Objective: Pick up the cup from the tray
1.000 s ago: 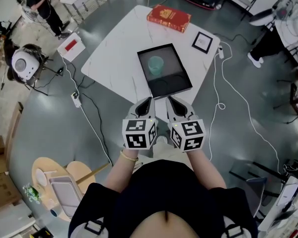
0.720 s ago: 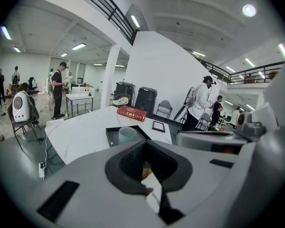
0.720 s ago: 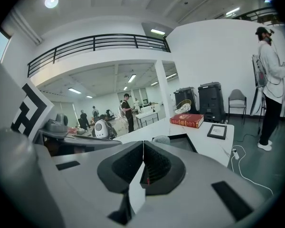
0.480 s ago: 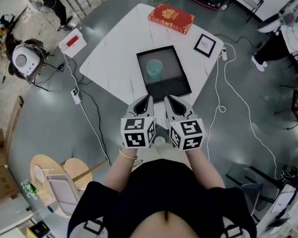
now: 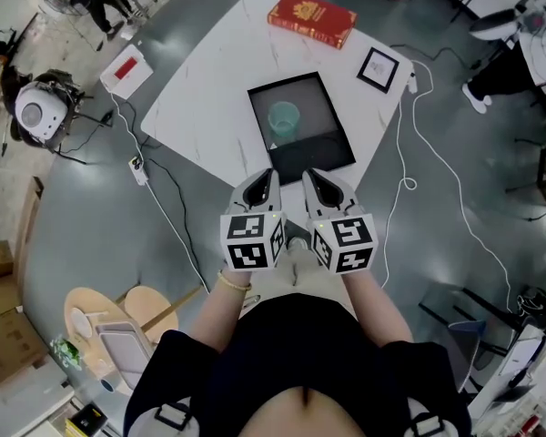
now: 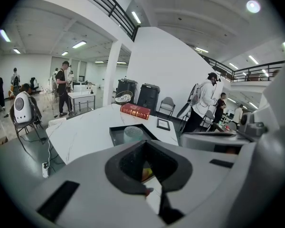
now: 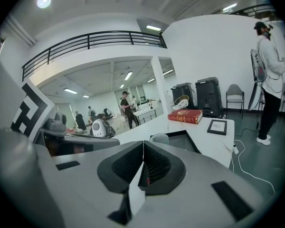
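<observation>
A pale green translucent cup (image 5: 284, 116) stands upright in a black tray (image 5: 320, 148) on a white marble table (image 5: 209, 98). My left gripper (image 5: 267, 174) and right gripper (image 5: 310, 174) hover side by side just short of the tray's near edge, both shut with nothing between the jaws. In the left gripper view the cup (image 6: 133, 133) shows ahead, beyond the closed left gripper (image 6: 145, 142). The right gripper view has the cup (image 7: 159, 138) just over the closed right gripper (image 7: 143, 143), with the tray (image 7: 187, 141) behind it.
A red book (image 5: 311, 18) and a small framed picture (image 5: 379, 69) lie at the table's far side. White cables (image 5: 409, 167) and a power strip (image 5: 138, 170) run over the grey floor. A white rounded device (image 5: 32, 116) stands at left, round wooden stools (image 5: 118, 312) at lower left.
The head view has shifted slightly. Both grippers stay shut and side by side, a little nearer the tray's near edge. The cup has not moved.
</observation>
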The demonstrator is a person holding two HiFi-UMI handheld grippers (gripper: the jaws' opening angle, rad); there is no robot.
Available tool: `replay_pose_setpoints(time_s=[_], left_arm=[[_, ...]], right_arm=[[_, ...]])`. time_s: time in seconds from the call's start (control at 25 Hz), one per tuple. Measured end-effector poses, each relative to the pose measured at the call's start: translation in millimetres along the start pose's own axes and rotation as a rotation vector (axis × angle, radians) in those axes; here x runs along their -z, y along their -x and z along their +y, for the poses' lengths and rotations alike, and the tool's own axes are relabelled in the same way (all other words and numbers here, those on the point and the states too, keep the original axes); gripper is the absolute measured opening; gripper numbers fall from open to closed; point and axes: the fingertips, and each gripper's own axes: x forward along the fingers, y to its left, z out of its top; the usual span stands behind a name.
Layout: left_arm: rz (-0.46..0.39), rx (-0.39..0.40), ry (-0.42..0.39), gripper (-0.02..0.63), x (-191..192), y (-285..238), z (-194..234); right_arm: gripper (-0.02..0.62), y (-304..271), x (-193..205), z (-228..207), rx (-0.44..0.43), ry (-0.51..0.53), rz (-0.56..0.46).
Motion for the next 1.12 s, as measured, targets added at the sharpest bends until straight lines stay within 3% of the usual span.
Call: replay_pose_setpoints(time_s=[0.56, 1.12], left_arm=[[0.056, 0.068, -0.035, 0.009, 5.5, -29.6, 6.7], [0.144, 0.102, -0.102, 0.018, 35.6, -93.7, 22.3]], right_arm=[[0.011, -21.4, 15.5, -16.1, 0.081, -0.056, 0.04], [0.011, -54.3, 29.7, -44.9, 0.134, -0.103, 0.085]])
